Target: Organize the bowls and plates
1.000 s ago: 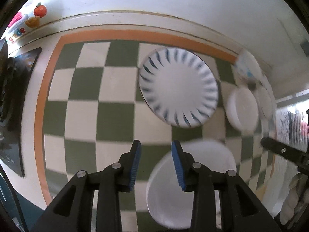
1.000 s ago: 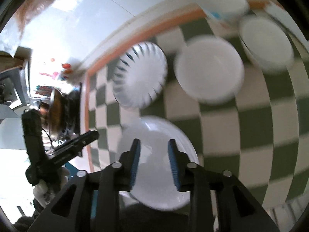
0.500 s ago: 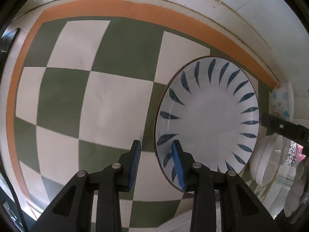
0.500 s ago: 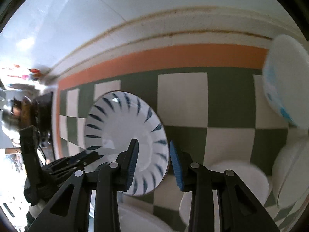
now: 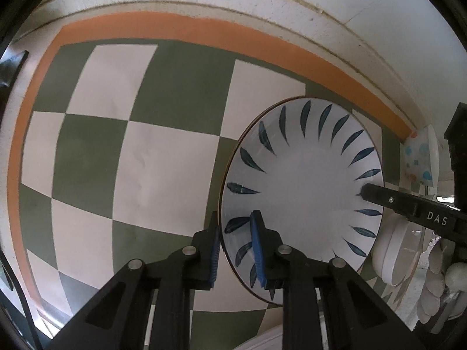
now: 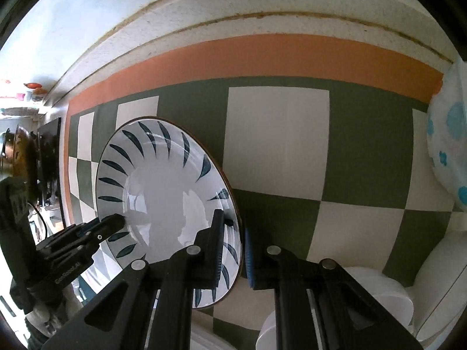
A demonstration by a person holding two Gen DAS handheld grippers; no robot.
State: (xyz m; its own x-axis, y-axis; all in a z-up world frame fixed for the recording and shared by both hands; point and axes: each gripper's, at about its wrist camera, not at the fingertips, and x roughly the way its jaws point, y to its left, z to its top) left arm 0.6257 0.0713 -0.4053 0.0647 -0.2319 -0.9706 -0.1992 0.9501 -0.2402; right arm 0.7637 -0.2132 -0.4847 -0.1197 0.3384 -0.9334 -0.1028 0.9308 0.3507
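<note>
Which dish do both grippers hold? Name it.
The leaf plate: the left gripper and right gripper both clamp its rim. It alone has dark blue leaf strokes; the dotted bowl and white bowl sit untouched.

Green-white checked cloth (image 5: 163, 157); white wall (image 5: 379, 14)

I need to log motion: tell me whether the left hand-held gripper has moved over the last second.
Yes. The left hand-held gripper left the plain white dish, crossed the checked cloth towards its orange border and closed on the blue-leaf plate rim.
</note>
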